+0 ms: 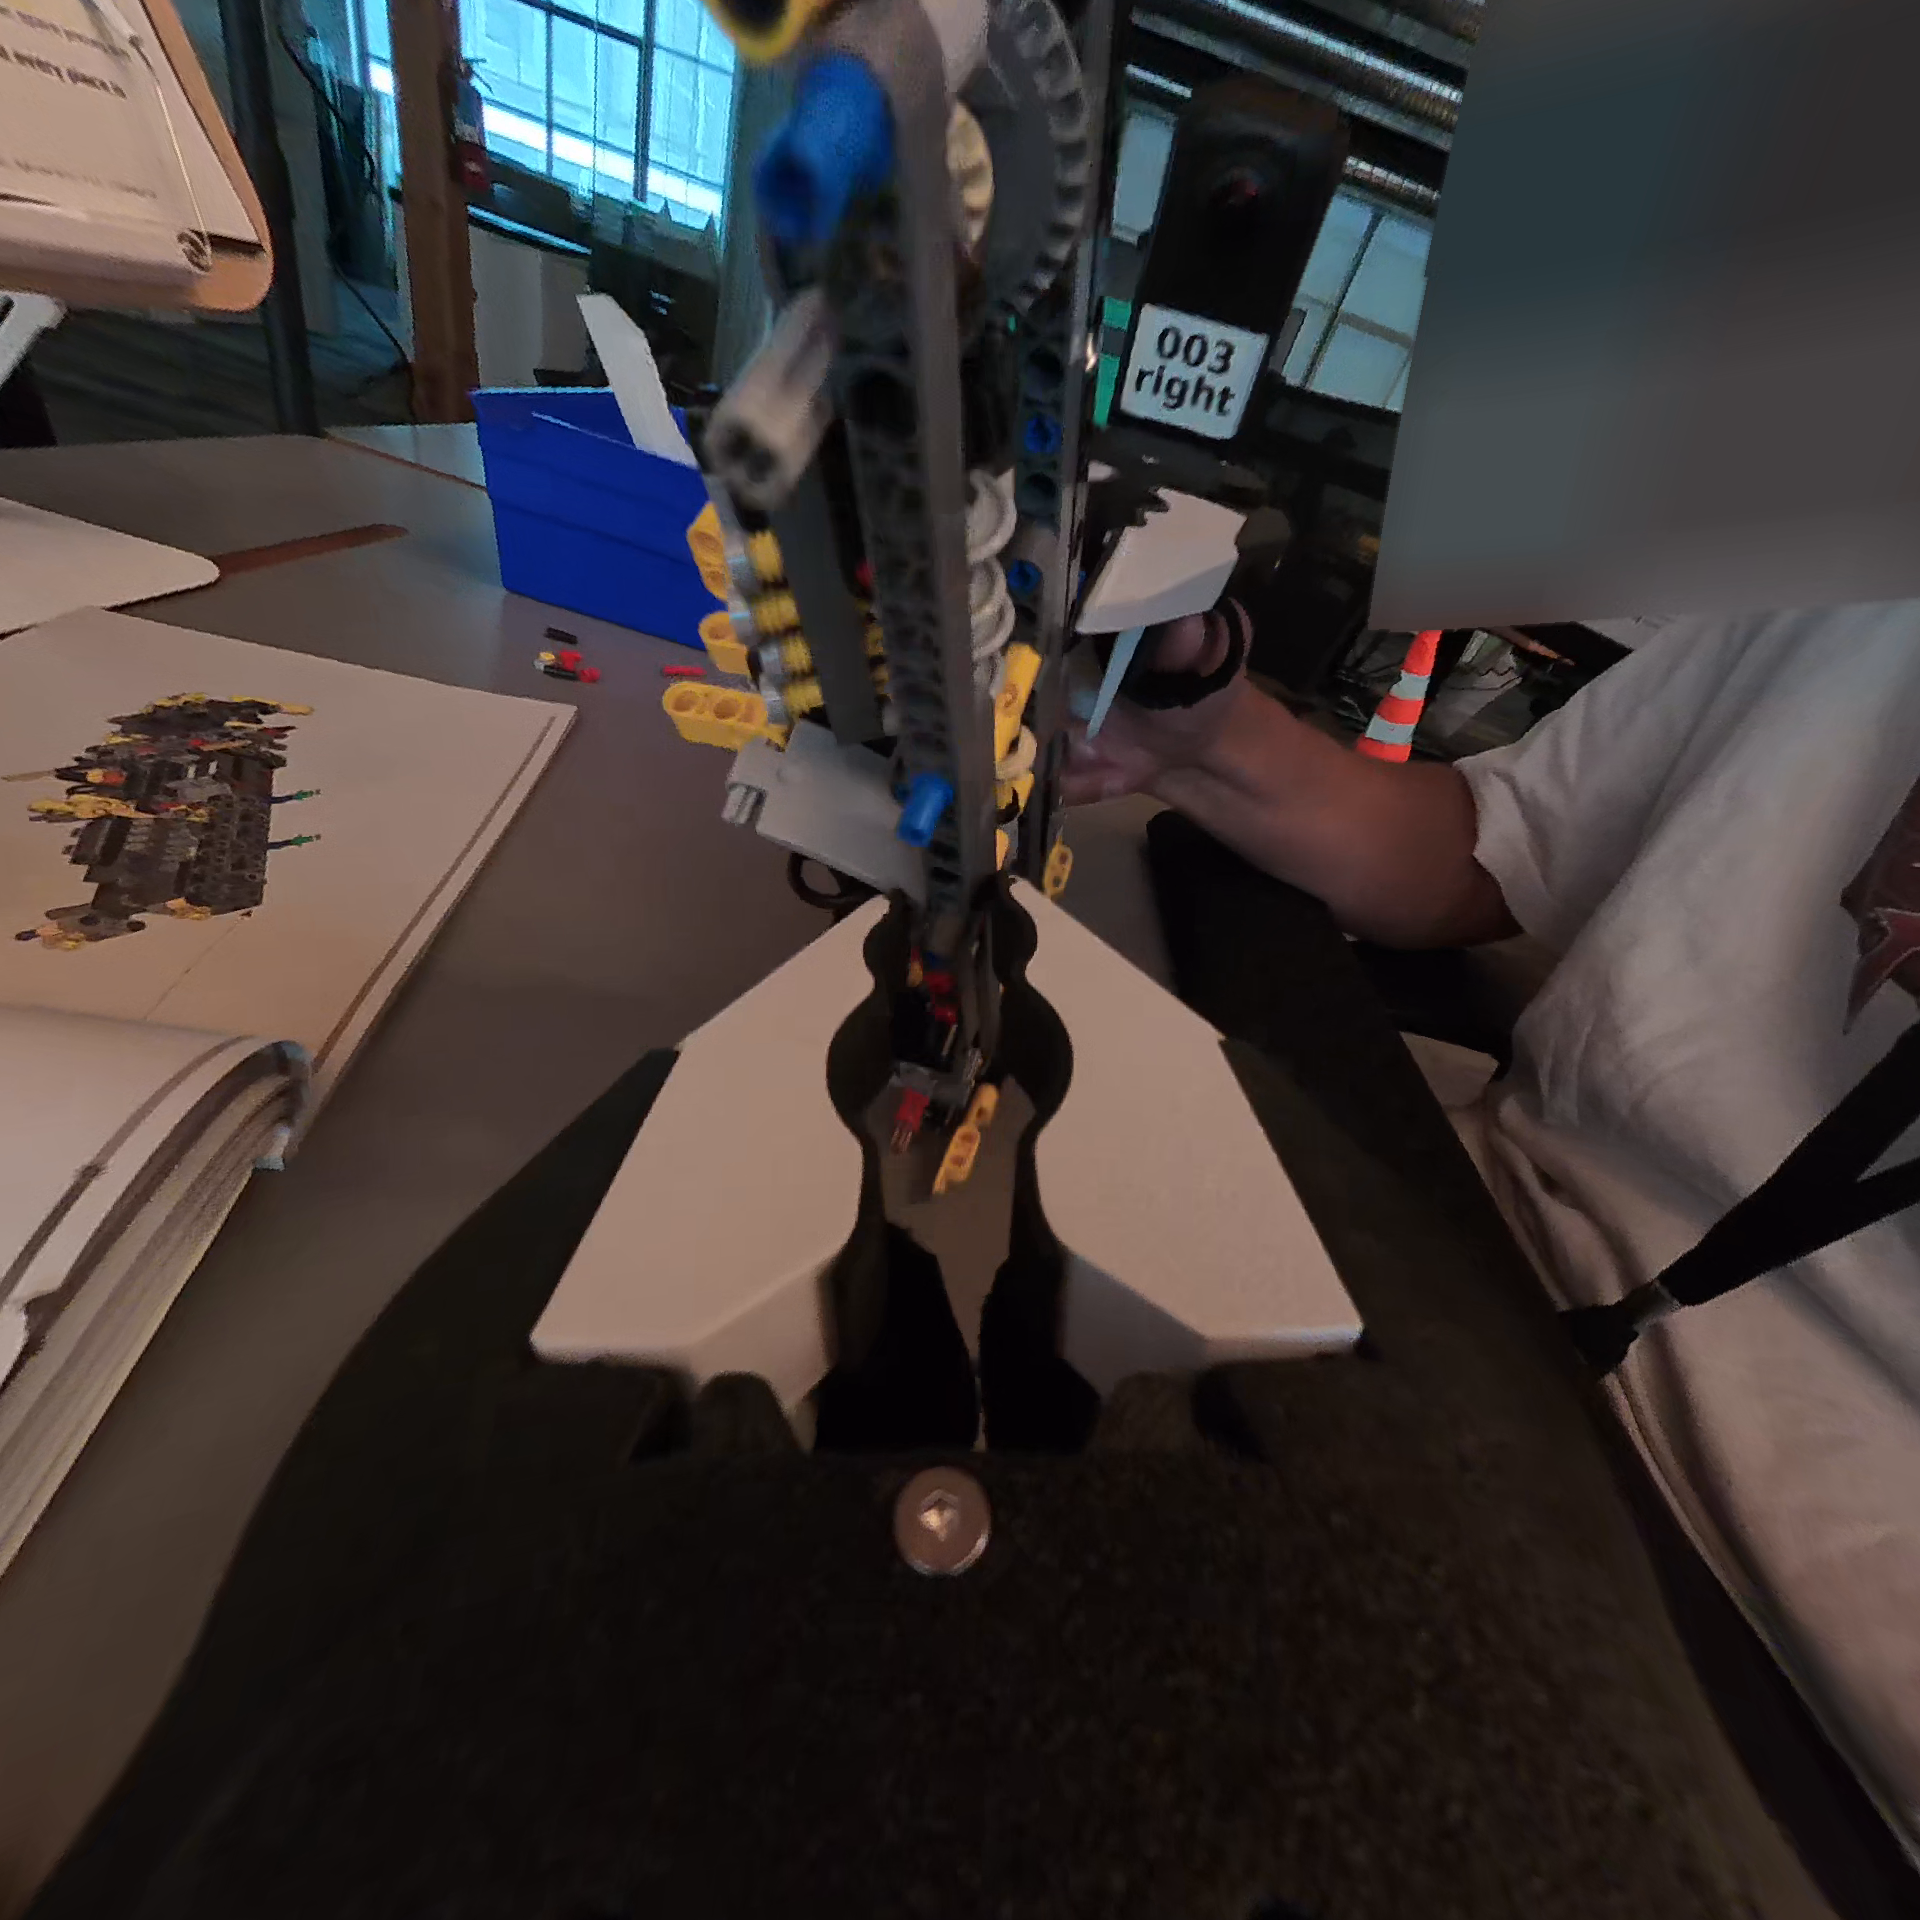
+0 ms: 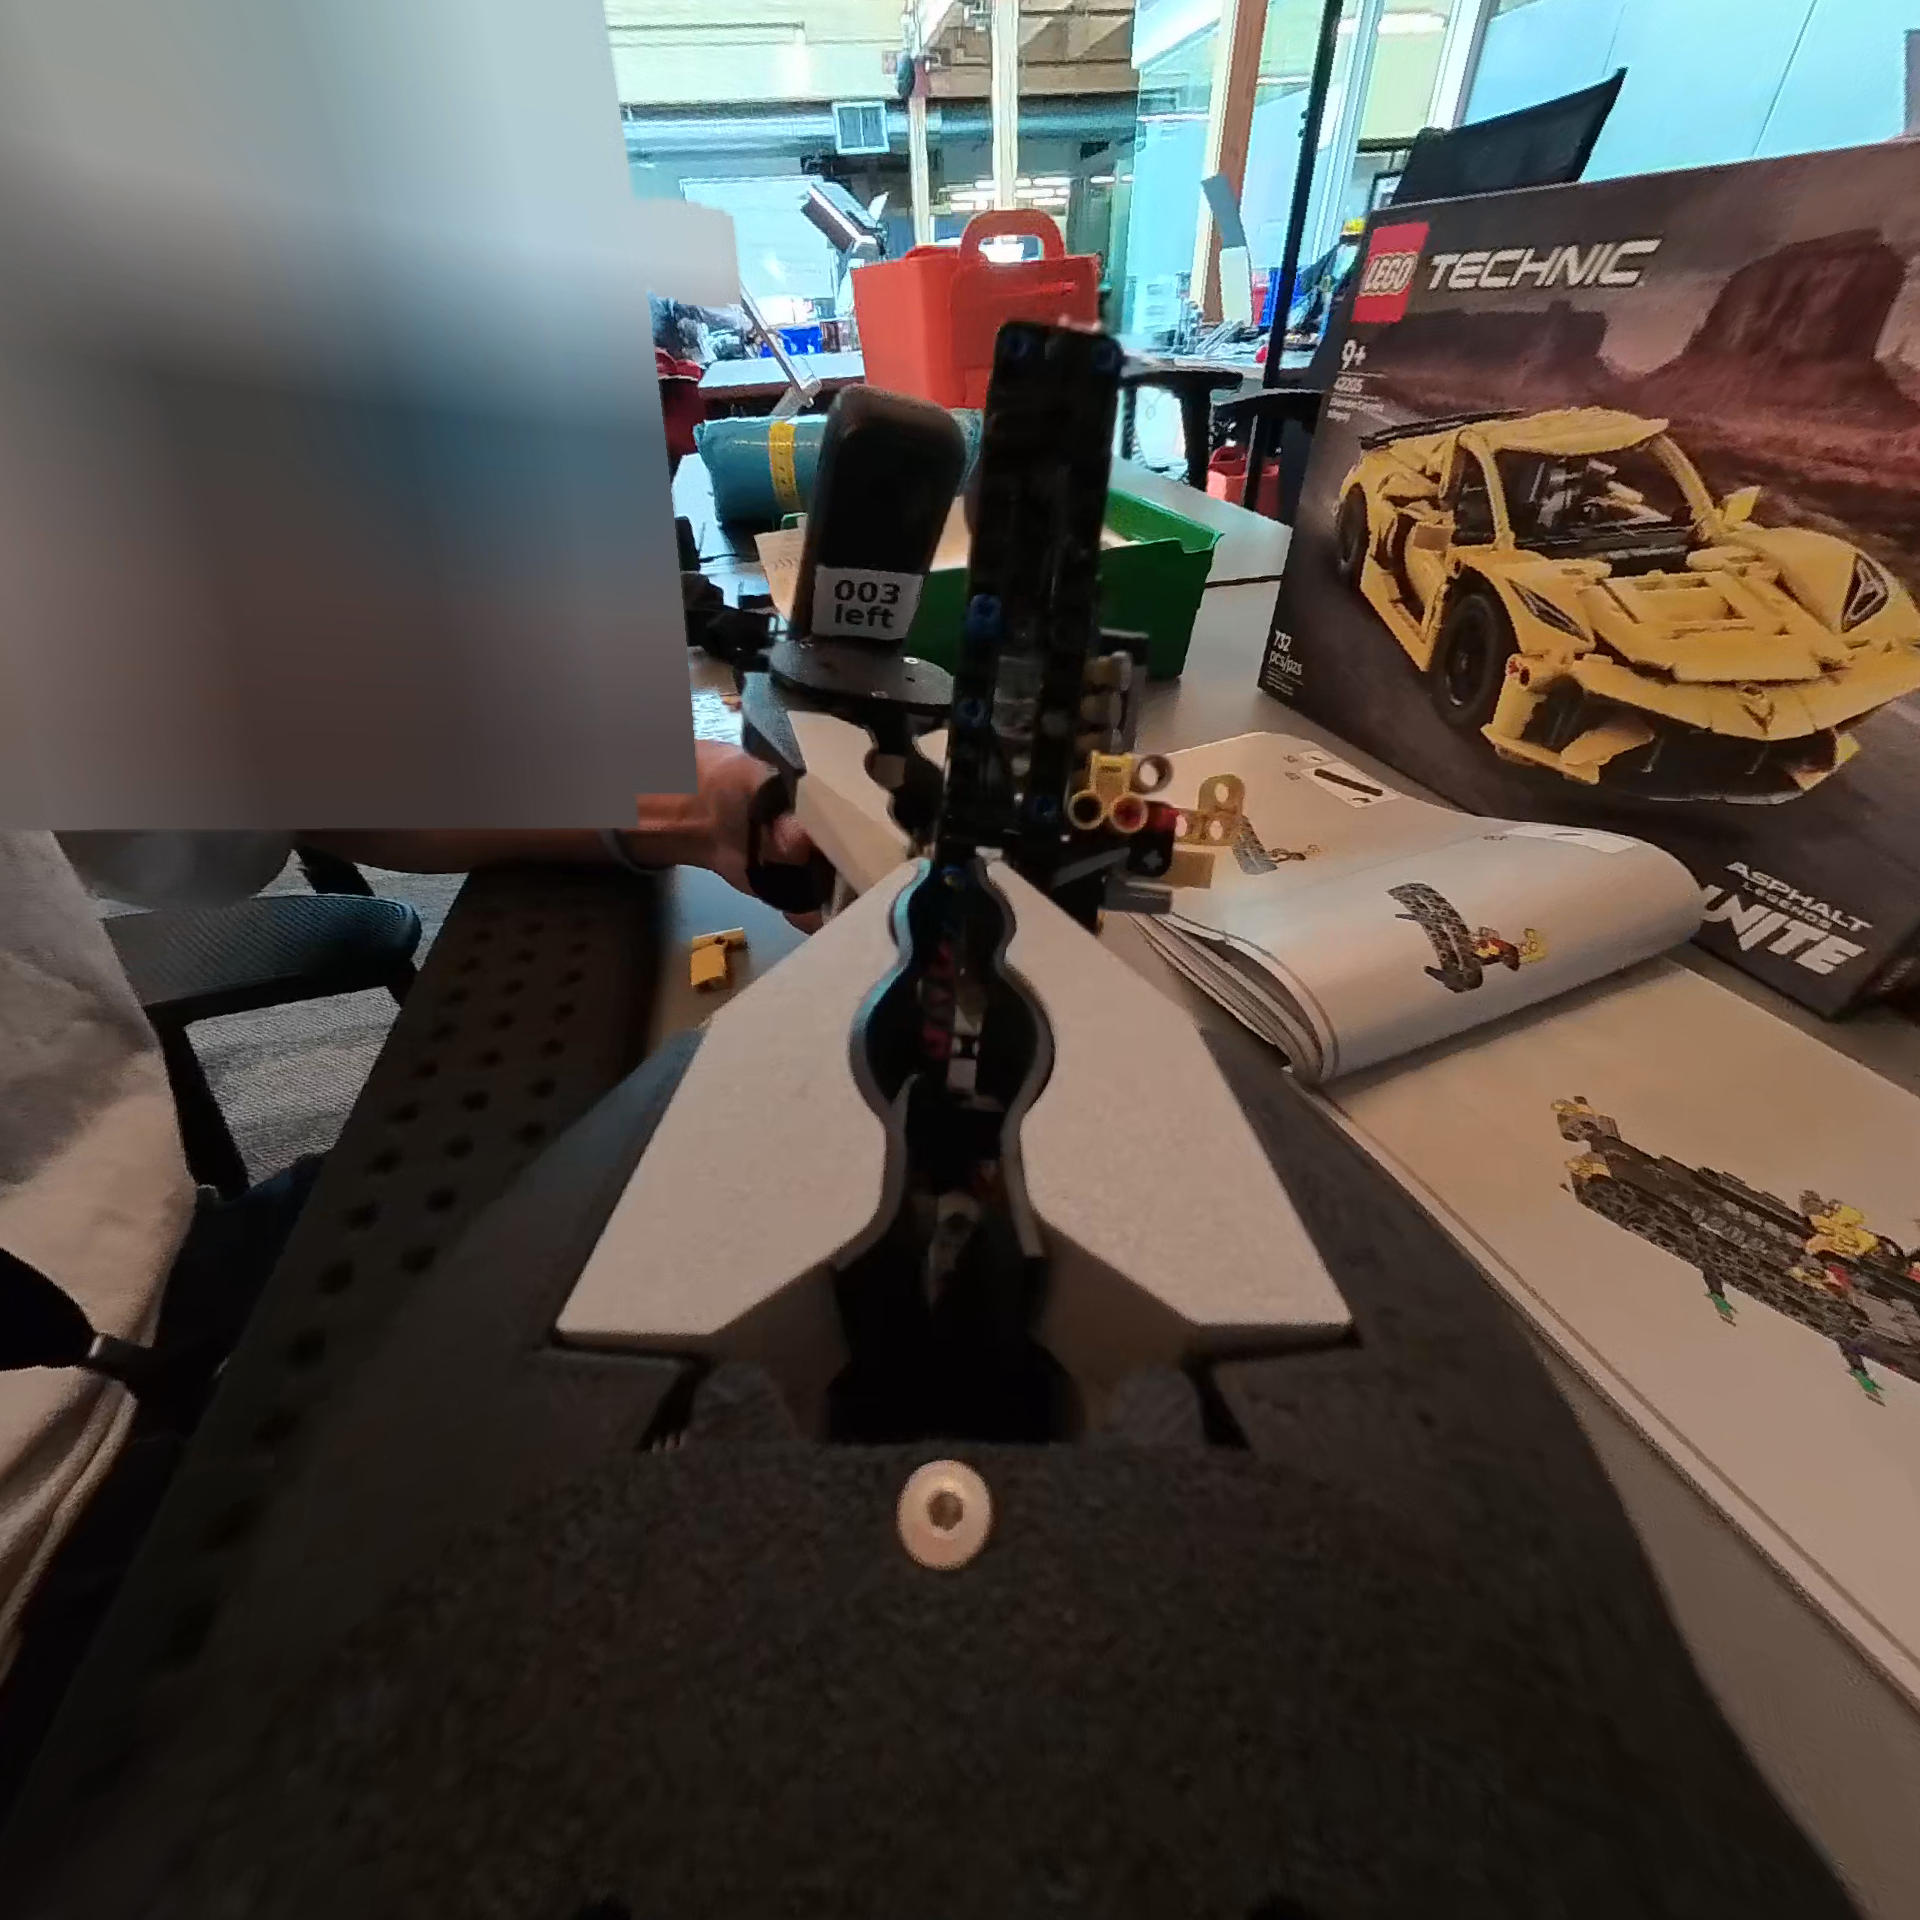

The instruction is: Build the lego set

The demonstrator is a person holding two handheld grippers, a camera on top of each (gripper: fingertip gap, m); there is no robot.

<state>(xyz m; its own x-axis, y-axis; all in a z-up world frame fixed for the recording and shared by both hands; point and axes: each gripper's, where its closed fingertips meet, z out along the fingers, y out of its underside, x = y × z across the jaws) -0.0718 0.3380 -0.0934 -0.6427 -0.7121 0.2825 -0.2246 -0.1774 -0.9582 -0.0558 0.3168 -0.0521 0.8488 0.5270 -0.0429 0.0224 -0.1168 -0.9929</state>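
**Both grippers clamp the same chassis, which stands on end between them**

The half-built chassis [image 1: 925, 582] stands nearly upright above the surface [image 1: 499, 997], its long axis running up and away from both cameras. The left gripper [image 1: 940, 977] is closed on its lower end; in the left wrist view the grey beams, yellow connectors [image 1: 727, 717] and blue pins [image 1: 920, 808] rise straight out from between the white fingers [image 1: 727, 1174]. The right gripper [image 2: 951, 966] is closed on the same assembly from the opposite side, and in the right wrist view a dark beam face [image 2: 1029, 582] with a cluster of yellow and red parts [image 2: 1127, 805] stands just past its tips. Each gripper shows beyond the model in the other's view, so the two face one another with the chassis between them, both right at its lower end.

Any coming move, I judge, turns on that shared vertical axis: neither gripper is nearer, and the tall upper part is unsupported, so a twist from one side would lever against the other.

The open instruction book [image 2: 1621, 1226] lies on the surface to the right in the right wrist view, with the set's box [image 2: 1600, 582] standing beyond it. A blue bin [image 1: 592, 520] sits far left in the left wrist view, with loose small pieces [image 1: 566, 660] near it
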